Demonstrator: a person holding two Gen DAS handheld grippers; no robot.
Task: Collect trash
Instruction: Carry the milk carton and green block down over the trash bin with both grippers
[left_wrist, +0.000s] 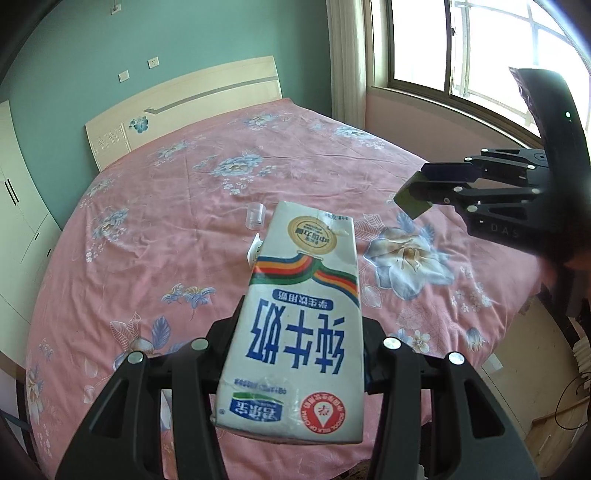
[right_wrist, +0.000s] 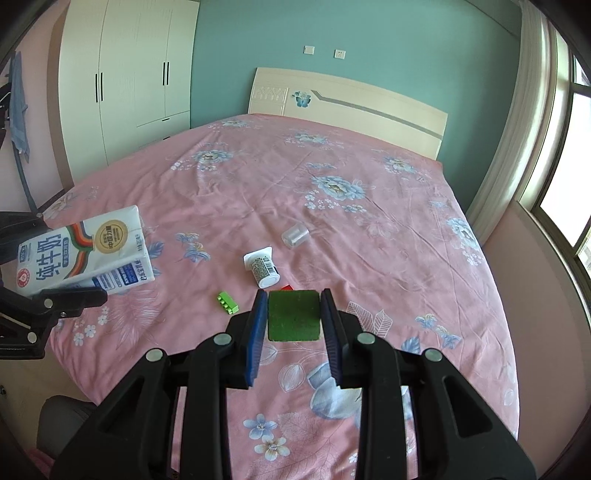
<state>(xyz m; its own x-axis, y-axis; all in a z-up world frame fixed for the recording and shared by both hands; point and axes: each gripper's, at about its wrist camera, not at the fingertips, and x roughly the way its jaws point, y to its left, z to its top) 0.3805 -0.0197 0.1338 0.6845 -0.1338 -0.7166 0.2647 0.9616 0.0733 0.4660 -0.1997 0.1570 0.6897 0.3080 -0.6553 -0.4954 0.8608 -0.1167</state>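
The left gripper (left_wrist: 295, 339) is clamped on a white milk carton (left_wrist: 299, 317), held above the bed (left_wrist: 184, 229) near its foot edge. The right gripper (right_wrist: 294, 314) grips a green sponge (right_wrist: 293, 314). A yogurt cup (right_wrist: 263, 266), a clear cup (right_wrist: 295, 234) and a green toy brick (right_wrist: 228, 303) lie mid-bed.

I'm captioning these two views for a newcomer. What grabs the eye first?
The white milk carton fills the left wrist view, clamped in the left claw above the pink floral bed. In the right wrist view, the right claw grips a green pad. Beyond it, a yogurt cup lies tipped on the sheet.
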